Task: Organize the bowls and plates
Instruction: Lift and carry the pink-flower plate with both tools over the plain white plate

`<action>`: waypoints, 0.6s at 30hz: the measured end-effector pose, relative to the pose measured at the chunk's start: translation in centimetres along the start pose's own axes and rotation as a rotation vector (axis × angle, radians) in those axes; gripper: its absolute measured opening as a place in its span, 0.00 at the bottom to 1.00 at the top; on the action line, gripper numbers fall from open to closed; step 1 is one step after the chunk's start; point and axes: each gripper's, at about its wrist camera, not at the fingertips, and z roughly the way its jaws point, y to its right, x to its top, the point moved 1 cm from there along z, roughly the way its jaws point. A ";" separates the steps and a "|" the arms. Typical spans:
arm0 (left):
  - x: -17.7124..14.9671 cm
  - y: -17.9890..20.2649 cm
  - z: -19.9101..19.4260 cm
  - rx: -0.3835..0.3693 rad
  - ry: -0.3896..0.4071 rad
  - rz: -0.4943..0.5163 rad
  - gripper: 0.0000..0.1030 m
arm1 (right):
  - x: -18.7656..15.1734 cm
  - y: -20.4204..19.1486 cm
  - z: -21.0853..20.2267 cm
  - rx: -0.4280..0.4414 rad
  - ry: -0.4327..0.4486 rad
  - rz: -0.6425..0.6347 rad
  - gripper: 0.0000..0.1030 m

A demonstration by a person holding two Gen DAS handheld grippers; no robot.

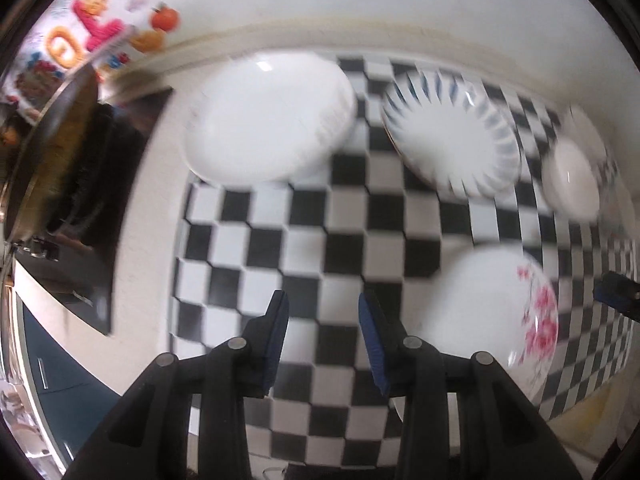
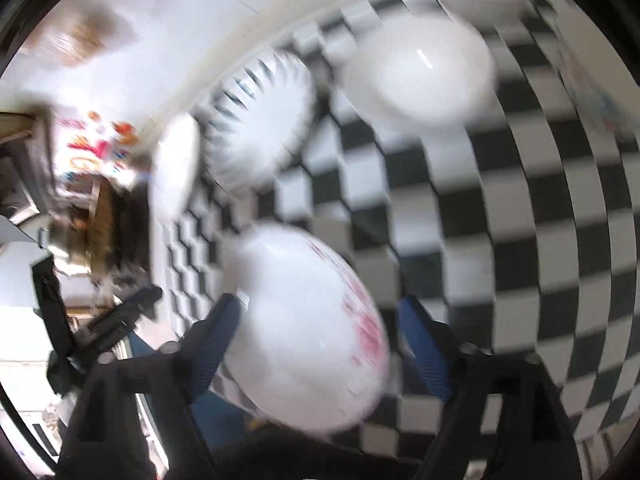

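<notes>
Crockery lies spread over a black-and-white checkered cloth point(image 1: 304, 240) on the surface; both views are motion-blurred. In the left wrist view, going left to right: a dark pan point(image 1: 52, 152) at the left edge, off the cloth; a plain white plate point(image 1: 268, 116) at upper centre-left; a blue-rayed plate point(image 1: 448, 132) right of it, apart from it; a small white bowl point(image 1: 572, 176) at the right edge; and a pink-flowered plate point(image 1: 496, 320) at lower right. The left gripper point(image 1: 323, 340) hovers above the cloth at lower centre, its jaws a narrow gap apart with nothing between them. In the right wrist view the right gripper point(image 2: 320, 344) hangs over the pink-flowered plate point(image 2: 308, 332), lower centre; its jaws stand wide on either side of the plate, pads clear of it. The other gripper point(image 2: 116, 320) shows at lower left.
</notes>
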 end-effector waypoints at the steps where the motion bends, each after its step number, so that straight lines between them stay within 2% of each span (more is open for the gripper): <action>1: 0.4 -0.8 0.1 -0.003 0.010 -0.009 0.33 | 0.8 -1.1 -0.1 0.008 0.016 -0.023 0.83; 5: 2.7 -5.0 0.2 -0.026 0.042 -0.065 0.33 | 4.0 -6.5 1.1 0.006 0.034 -0.109 0.83; 9: 5.9 -9.6 1.9 -0.050 0.027 -0.133 0.33 | 7.9 -12.5 4.6 -0.030 0.009 -0.200 0.83; 11: 6.8 -11.3 3.2 -0.071 0.016 -0.161 0.33 | 9.9 -15.0 7.4 -0.064 -0.023 -0.247 0.83; 16: 9.3 -15.6 7.4 -0.168 -0.039 -0.254 0.33 | 14.6 -18.3 14.7 -0.098 -0.110 -0.316 0.83; 18: 10.3 -16.9 9.3 -0.203 -0.064 -0.283 0.33 | 16.3 -19.3 17.9 -0.131 -0.154 -0.338 0.79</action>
